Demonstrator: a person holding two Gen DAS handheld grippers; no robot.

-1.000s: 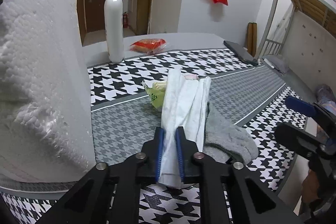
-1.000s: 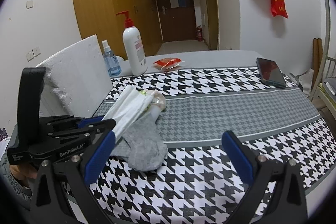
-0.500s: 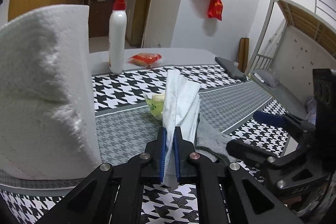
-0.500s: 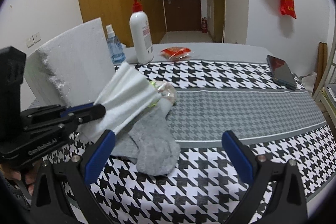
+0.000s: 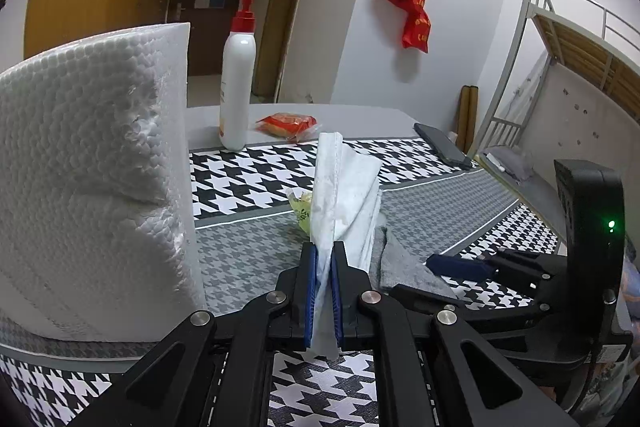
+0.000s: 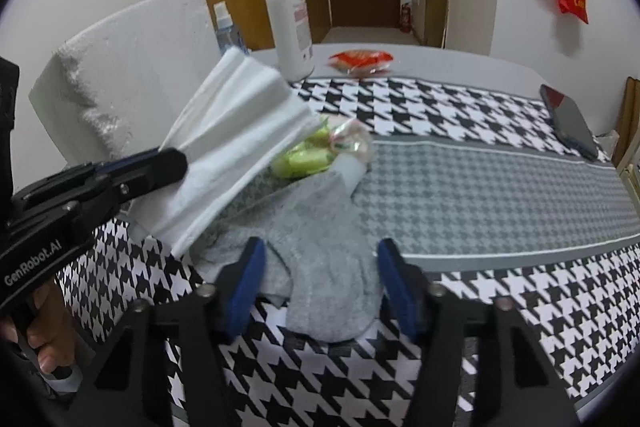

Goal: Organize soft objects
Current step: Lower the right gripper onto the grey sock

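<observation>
My left gripper (image 5: pixel 323 291) is shut on a folded white cloth (image 5: pixel 344 195), which stands up from between the blue pads and is lifted off the table. In the right wrist view the same cloth (image 6: pixel 240 131) fans out from the left gripper (image 6: pixel 168 163). Below it a grey sock (image 6: pixel 316 247) lies flat on the houndstooth tablecloth (image 6: pixel 480 187). My right gripper (image 6: pixel 320 267) straddles the sock's near end, its jaws closing with the sock between them. One blue finger (image 5: pixel 460 265) of it shows beside the sock (image 5: pixel 404 267).
A white foam block (image 5: pixel 92 167) stands close on the left. A green-yellow wrapped packet (image 6: pixel 320 151) lies behind the sock. Farther back are a pump bottle (image 6: pixel 290 23), a small spray bottle (image 6: pixel 226 27), a red snack packet (image 6: pixel 360 61) and a phone (image 6: pixel 570 123).
My right gripper came down and forward over the grey sock, and its jaws narrowed from wide apart to either side of it. The left gripper kept its hold on the white cloth.
</observation>
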